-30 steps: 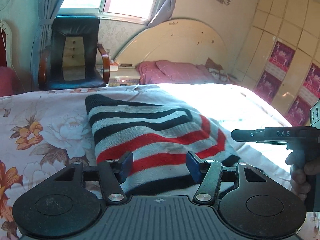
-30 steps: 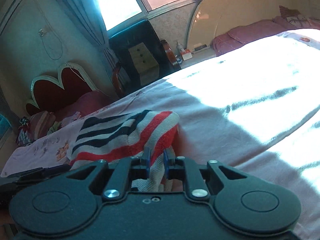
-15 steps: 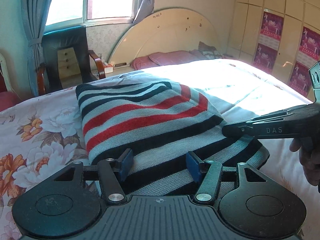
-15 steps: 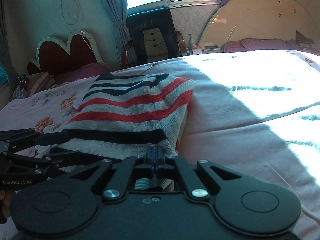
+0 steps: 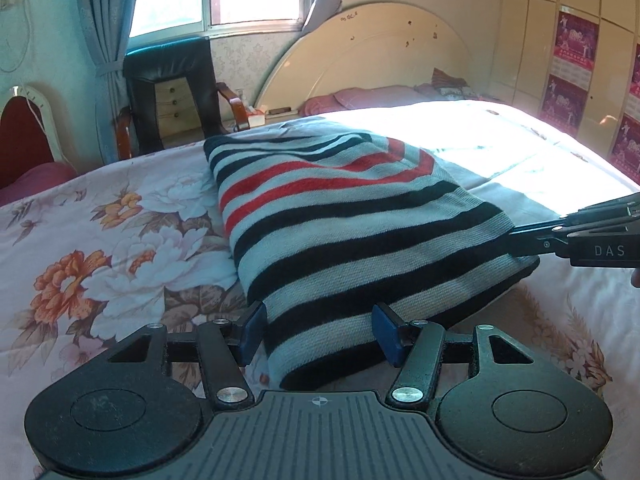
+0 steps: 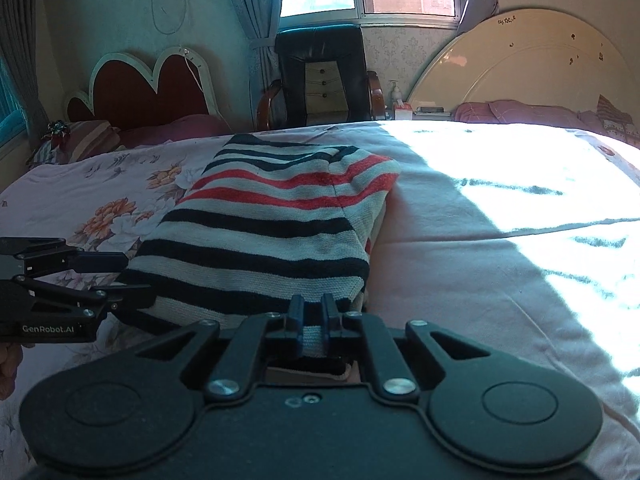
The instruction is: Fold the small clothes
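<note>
A folded striped sweater (image 5: 340,224) in grey, black and red lies flat on the floral bedspread (image 5: 100,248); it also shows in the right wrist view (image 6: 272,232). My left gripper (image 5: 318,334) is open, its blue pads either side of the sweater's near left corner. My right gripper (image 6: 312,320) has its jaws slightly apart around the sweater's near edge, with grey knit between them. The right gripper also shows in the left wrist view (image 5: 524,244) at the sweater's near right corner. The left gripper shows in the right wrist view (image 6: 124,280), open at the left corner.
A black armchair (image 6: 320,76) and a small nightstand (image 5: 256,118) stand beyond the bed. A cream arched headboard (image 5: 368,56) with pink pillows (image 5: 360,100) is at the back right. A red heart-shaped headboard (image 6: 140,88) is at the left. Sunlight falls on the bed's right half.
The sweater's near edge has been drawn toward me and laid flat, showing more black stripes. My right gripper, shut half a second ago, has parted slightly. The left gripper stayed open.
</note>
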